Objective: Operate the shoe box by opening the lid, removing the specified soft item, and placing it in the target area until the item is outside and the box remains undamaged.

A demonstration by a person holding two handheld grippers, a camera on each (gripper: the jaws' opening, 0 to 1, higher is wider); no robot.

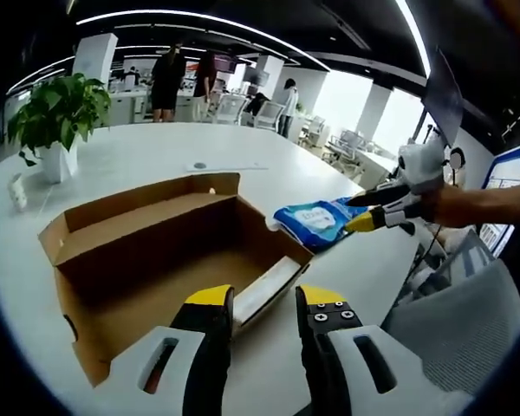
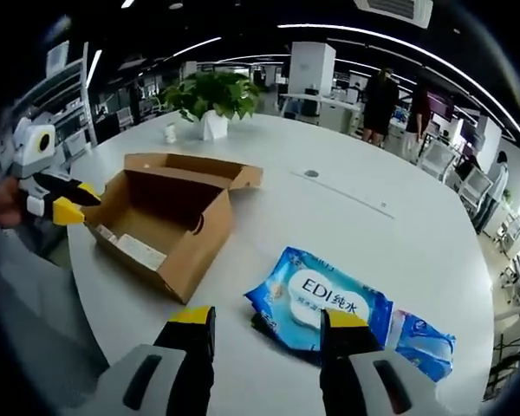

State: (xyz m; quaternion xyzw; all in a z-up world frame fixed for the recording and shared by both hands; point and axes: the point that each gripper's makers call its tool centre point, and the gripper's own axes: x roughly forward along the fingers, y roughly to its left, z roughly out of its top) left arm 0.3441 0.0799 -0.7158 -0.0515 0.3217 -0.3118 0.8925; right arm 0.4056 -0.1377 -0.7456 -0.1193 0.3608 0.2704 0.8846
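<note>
An open brown cardboard shoe box (image 1: 139, 212) lies on the white table, its lid flap folded back (image 2: 199, 166). A white paper strip (image 2: 139, 250) lies inside it. My left gripper (image 1: 264, 303) is open at the box's near wall, whose white edge sits between the jaws; it also comes in at the left of the right gripper view (image 2: 65, 204). A blue wet-wipe pack (image 2: 329, 299) lies flat on the table outside the box. My right gripper (image 2: 267, 319) is open right over the pack's near edge, one fingertip (image 2: 342, 321) overlapping it. It reaches the pack (image 1: 316, 221) from the right (image 1: 364, 212).
The round white table (image 2: 373, 217) stretches far beyond the box. A potted plant (image 1: 56, 113) stands at its far side. A grey chair (image 1: 459, 321) is close to the table edge. People (image 1: 167, 78) stand among desks in the background.
</note>
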